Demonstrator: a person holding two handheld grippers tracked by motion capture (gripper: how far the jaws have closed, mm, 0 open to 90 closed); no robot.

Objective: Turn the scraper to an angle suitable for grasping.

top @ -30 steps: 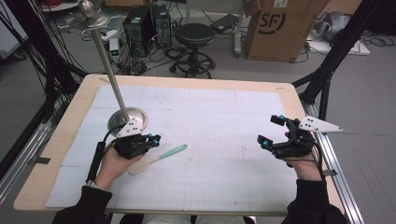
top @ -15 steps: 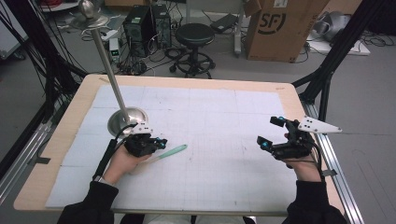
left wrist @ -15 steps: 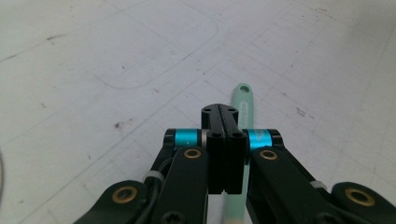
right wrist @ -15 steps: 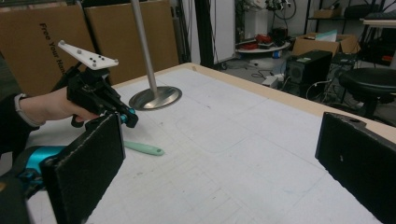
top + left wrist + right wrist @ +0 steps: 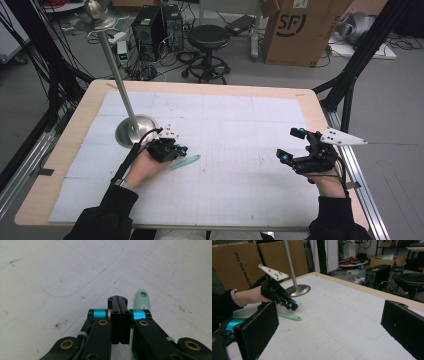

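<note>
A mint-green flat stick (image 5: 184, 162) with a hole at its tip lies on the white mat; its near end is hidden under the person's left hand. My left gripper (image 5: 175, 149) hovers just above and beside it. In the left gripper view its jaws are pressed together with nothing between them (image 5: 117, 299), and the stick's tip (image 5: 143, 299) lies on the mat just to their right. My right gripper (image 5: 291, 144) sits at the table's right side, jaws wide apart and empty (image 5: 332, 325). In the right gripper view the left gripper (image 5: 293, 306) stands over the stick (image 5: 290, 316).
A metal stand with a round base (image 5: 136, 129) and a tall slanted pole (image 5: 114, 67) rises just behind the left hand. The gridded white mat (image 5: 230, 125) covers the wooden table (image 5: 310, 95). A stool, boxes and cables lie beyond the far edge.
The left hand and its gripper have shifted right and slightly forward, now covering the stick's near end. The stick has stayed in place. The right gripper has hardly moved.
</note>
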